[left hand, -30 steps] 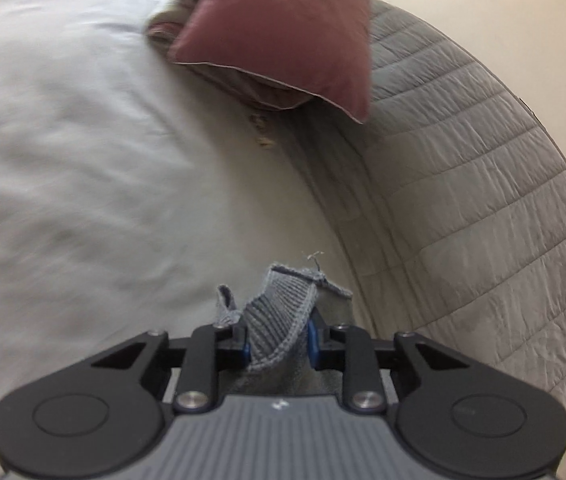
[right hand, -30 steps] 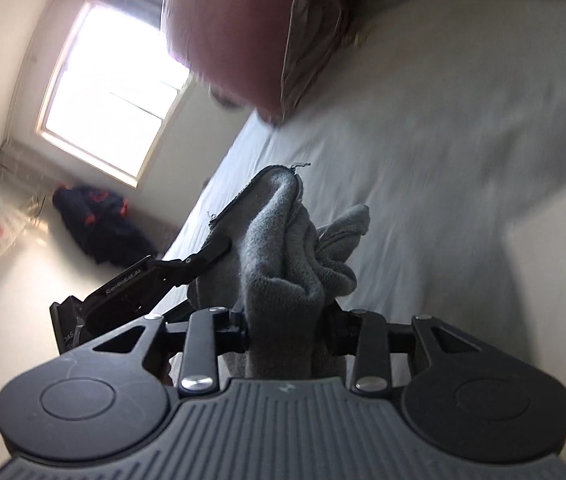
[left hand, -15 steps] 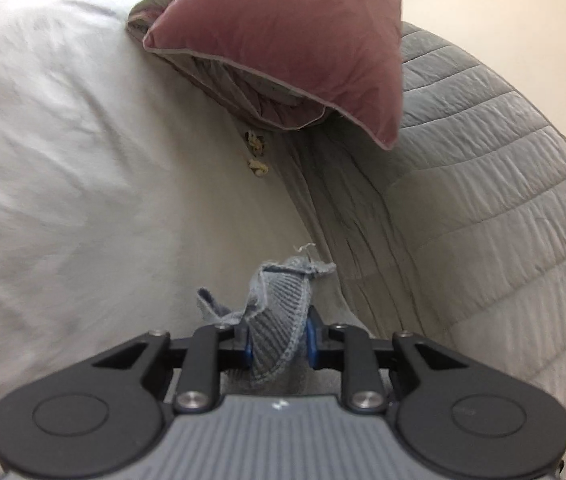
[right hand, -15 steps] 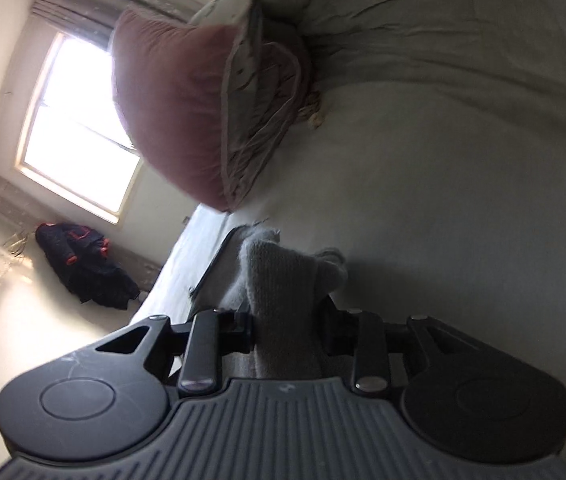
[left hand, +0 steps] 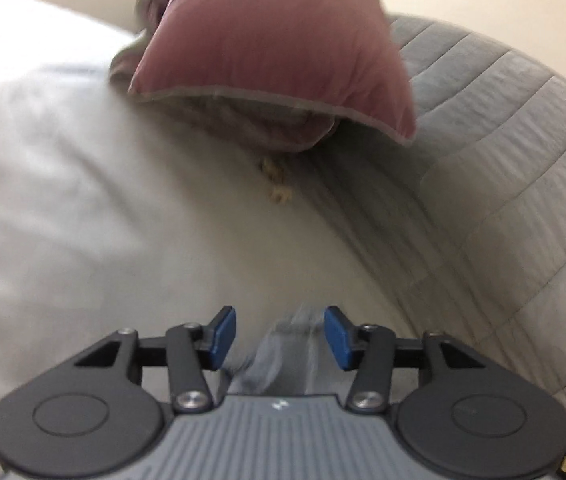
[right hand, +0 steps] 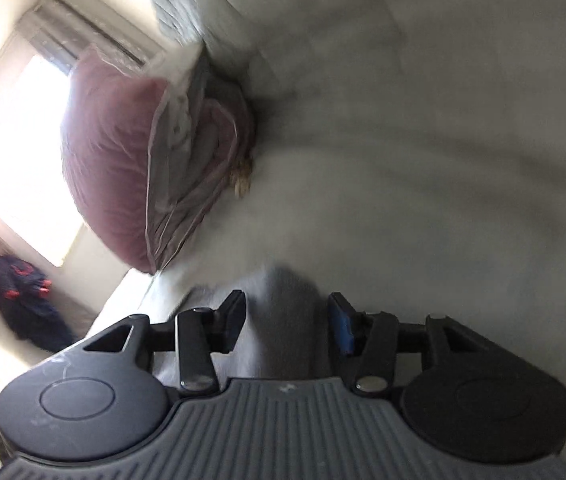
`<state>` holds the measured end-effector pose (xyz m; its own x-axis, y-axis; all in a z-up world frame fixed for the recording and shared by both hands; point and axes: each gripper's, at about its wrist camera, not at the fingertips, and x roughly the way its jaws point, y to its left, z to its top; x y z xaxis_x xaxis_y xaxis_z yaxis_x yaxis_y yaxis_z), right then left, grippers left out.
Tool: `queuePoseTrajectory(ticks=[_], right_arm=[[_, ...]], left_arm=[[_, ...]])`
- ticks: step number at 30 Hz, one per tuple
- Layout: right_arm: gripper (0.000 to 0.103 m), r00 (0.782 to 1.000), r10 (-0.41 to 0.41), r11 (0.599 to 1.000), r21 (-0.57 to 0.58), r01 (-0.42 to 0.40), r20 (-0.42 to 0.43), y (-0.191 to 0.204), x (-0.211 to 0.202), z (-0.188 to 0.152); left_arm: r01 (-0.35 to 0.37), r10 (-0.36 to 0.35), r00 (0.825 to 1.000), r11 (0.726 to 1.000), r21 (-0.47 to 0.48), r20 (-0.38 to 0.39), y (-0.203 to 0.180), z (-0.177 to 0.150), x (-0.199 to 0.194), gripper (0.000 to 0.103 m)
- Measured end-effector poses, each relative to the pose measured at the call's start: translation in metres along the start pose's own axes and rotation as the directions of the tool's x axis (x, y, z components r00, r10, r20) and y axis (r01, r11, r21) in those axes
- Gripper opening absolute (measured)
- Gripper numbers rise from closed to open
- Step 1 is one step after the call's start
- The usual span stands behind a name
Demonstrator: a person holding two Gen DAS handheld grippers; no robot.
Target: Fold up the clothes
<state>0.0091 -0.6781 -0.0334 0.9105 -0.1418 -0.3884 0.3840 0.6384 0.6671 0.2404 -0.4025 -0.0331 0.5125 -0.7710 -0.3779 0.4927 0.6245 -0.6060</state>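
My left gripper point(left hand: 279, 334) stands with its blue pads point(left hand: 223, 334) well apart, and a strip of the grey knit garment point(left hand: 289, 354) lies loose between them, touching neither pad as far as the blur lets me tell. My right gripper point(right hand: 285, 322) is spread just as wide, with a paler fold of the same garment point(right hand: 283, 320) running up through the gap, unclamped. Both sit on the near side of the pink pillow point(left hand: 275, 52), with the white bed sheet point(left hand: 63, 200) stretching between the pillow and my fingers. The cloth looks to me a soft, thickish knit: light, limp, likely to slump and bunch wherever it is not supported, and stretchy enough to drag out of shape if pulled by one point. I would judge it grips easily and will not slip, so the best hold is on a firmer edge or corner, one in each gripper, taken shallow so the layers beneath stay flat.
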Motion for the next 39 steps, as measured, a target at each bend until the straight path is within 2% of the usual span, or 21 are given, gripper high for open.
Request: queuePoseTrajectory(ticks=[2, 4, 7, 8, 10, 12, 15, 19, 21, 22, 25, 26, 27, 31, 34, 39], right_arm=[[0.050, 0.998, -0.003, 0.997, -0.073, 0.007, 0.062, 0.017, -0.006, 0.002], [0.041, 0.996, 0.006, 0.986, -0.164, 0.009, 0.089, 0.033, -0.008, -0.001], [0.038, 0.996, 0.000, 0.957, -0.291, 0.025, 0.086, 0.054, -0.005, -0.012], [0.038, 0.997, -0.017, 0.944, -0.326, 0.043, 0.081, 0.058, -0.003, -0.018], [0.038, 0.994, -0.071, 0.918, -0.385, 0.099, 0.086, 0.061, 0.003, -0.028], [0.038, 0.989, -0.120, 0.897, -0.417, 0.146, 0.087, 0.059, 0.007, -0.037], [0.029, 0.982, -0.168, 0.869, -0.458, 0.190, 0.088, 0.049, 0.012, -0.046], [0.029, 0.979, -0.182, 0.850, -0.485, 0.205, 0.096, 0.046, 0.026, -0.045], [0.030, 0.980, -0.174, 0.855, -0.479, 0.197, 0.093, 0.047, 0.025, -0.044], [0.036, 0.983, -0.160, 0.864, -0.468, 0.183, 0.088, 0.047, 0.022, -0.042], [0.042, 0.991, -0.111, 0.894, -0.427, 0.133, 0.075, 0.047, 0.010, -0.036], [0.043, 0.992, -0.101, 0.900, -0.419, 0.122, 0.072, 0.049, 0.006, -0.034], [0.044, 0.993, -0.098, 0.902, -0.416, 0.118, 0.069, 0.052, 0.002, -0.033], [0.049, 0.995, -0.085, 0.909, -0.406, 0.100, 0.056, 0.067, -0.019, -0.035], [0.054, 0.995, -0.081, 0.908, -0.408, 0.097, 0.056, 0.081, -0.040, -0.038], [0.064, 0.993, -0.101, 0.898, -0.425, 0.115, 0.056, 0.104, -0.072, -0.044]], left_arm=[[0.064, -0.063, 0.998, 0.997, 0.050, -0.014, -0.011, 0.007, 0.004, 0.025], [0.115, -0.111, 0.993, 0.987, 0.111, -0.048, -0.025, 0.009, 0.015, 0.022], [0.154, -0.132, 0.984, 0.967, 0.201, -0.120, -0.043, 0.001, 0.037, 0.013], [0.151, -0.120, 0.983, 0.960, 0.235, -0.140, -0.046, -0.003, 0.045, 0.010], [0.140, -0.096, 0.982, 0.949, 0.284, -0.163, -0.052, -0.010, 0.057, 0.010], [0.112, -0.070, 0.986, 0.949, 0.296, -0.149, -0.052, -0.012, 0.060, 0.009], [0.071, -0.032, 0.991, 0.947, 0.313, -0.128, -0.052, -0.014, 0.065, 0.005], [0.015, 0.019, 0.995, 0.943, 0.333, -0.099, -0.052, -0.017, 0.071, 0.005], [-0.013, 0.044, 0.996, 0.939, 0.343, -0.084, -0.052, -0.019, 0.074, 0.006], [-0.027, 0.057, 0.995, 0.937, 0.348, -0.076, -0.052, -0.020, 0.076, 0.007], [-0.039, 0.068, 0.995, 0.940, 0.340, -0.074, -0.054, -0.019, 0.056, 0.024], [-0.041, 0.070, 0.995, 0.941, 0.337, -0.075, -0.054, -0.018, 0.048, 0.033], [-0.043, 0.072, 0.995, 0.942, 0.333, -0.075, -0.055, -0.018, 0.040, 0.035], [-0.072, 0.108, 0.989, 0.945, 0.319, -0.098, -0.058, -0.015, 0.007, 0.036], [-0.091, 0.133, 0.985, 0.941, 0.326, -0.108, -0.066, -0.015, -0.019, 0.046], [-0.123, 0.176, 0.977, 0.926, 0.358, -0.120, -0.085, -0.018, -0.056, 0.052]])
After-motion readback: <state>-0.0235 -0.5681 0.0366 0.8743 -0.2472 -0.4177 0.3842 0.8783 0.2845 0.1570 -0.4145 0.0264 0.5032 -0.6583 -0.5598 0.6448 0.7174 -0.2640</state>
